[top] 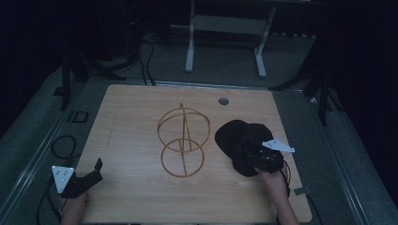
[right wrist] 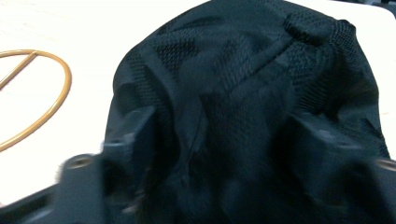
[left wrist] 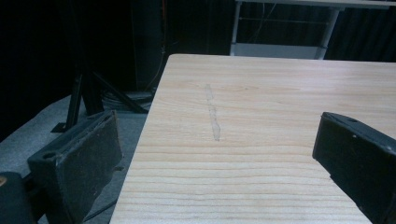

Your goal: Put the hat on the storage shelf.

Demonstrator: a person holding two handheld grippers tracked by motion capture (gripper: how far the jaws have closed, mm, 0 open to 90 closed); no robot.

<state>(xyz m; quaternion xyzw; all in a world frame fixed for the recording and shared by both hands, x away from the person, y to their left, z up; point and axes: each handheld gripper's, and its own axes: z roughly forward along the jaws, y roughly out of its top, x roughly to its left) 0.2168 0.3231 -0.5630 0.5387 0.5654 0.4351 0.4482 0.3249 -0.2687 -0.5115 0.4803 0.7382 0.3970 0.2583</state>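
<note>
Lying at the right of centre in the high view, the black cap [top: 244, 143] rests on the wooden table [top: 136, 122], its brim toward the upper left and its crown toward the lower right, where the right gripper [top: 266, 161] meets it. In the right gripper view the cap [right wrist: 243, 93] spreads across the middle of the frame: dark mesh fabric, softly creased, with a small button at the top of the crown in the upper right. That gripper's two jaws stand on either side of the bunched rear fabric, set apart with cloth between them; whether they press it yet or merely flank it I cannot tell, as the picture is blurred there.

The work looks to be at its start, judging by how things lie: the cap sits flat on the table, not lifted, and the gold wire stand [top: 183, 140], a frame of hoops just left of the cap, carries nothing. If the cap is meant for that stand, the grasp, the lift and the placing all remain.

The left gripper [top: 91, 176] sits at the lower left of the high view, well apart from the cap, its jaws wide apart over bare wood.
</note>
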